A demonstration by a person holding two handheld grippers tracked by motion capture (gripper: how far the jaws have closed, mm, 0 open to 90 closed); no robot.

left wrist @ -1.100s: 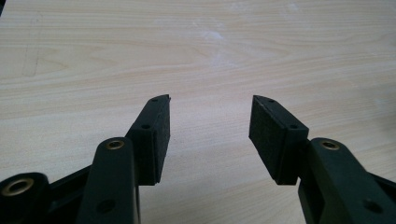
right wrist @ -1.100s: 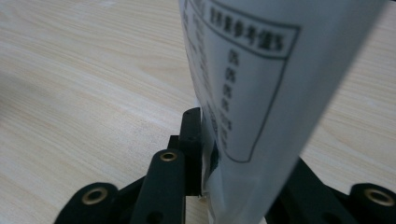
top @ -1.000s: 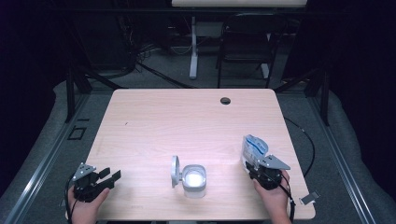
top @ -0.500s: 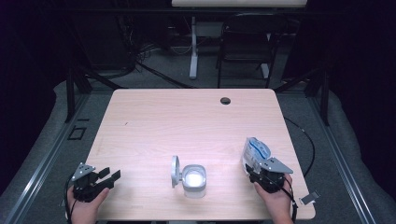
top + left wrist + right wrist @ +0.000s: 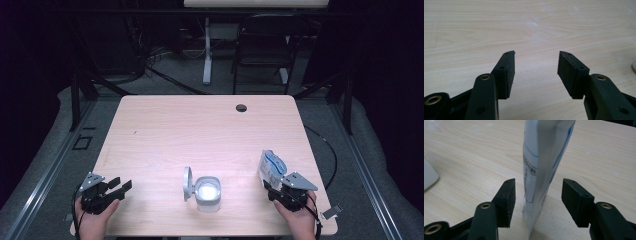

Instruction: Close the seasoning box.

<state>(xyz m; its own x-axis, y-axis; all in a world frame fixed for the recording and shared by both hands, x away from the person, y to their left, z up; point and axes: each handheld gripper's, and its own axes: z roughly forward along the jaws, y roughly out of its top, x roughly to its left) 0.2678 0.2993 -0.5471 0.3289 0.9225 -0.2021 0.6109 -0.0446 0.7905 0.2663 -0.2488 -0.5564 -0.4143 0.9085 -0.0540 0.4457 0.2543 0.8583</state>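
Table: light wood, bare ahead of both tools
Container: lid flipped open, well left of the right gripper
Pouch: upright between the right gripper's just-opened jaws, pads clear; release step, next likely a straight withdrawal without tipping it
Left gripper: open, nothing between

A white lidded container sits open on the wooden table; a dark chair stands beyond.

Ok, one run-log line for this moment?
right hand-held gripper: jaws just opened, clear of upright white-and-blue pouch | left hand-held gripper: open, empty
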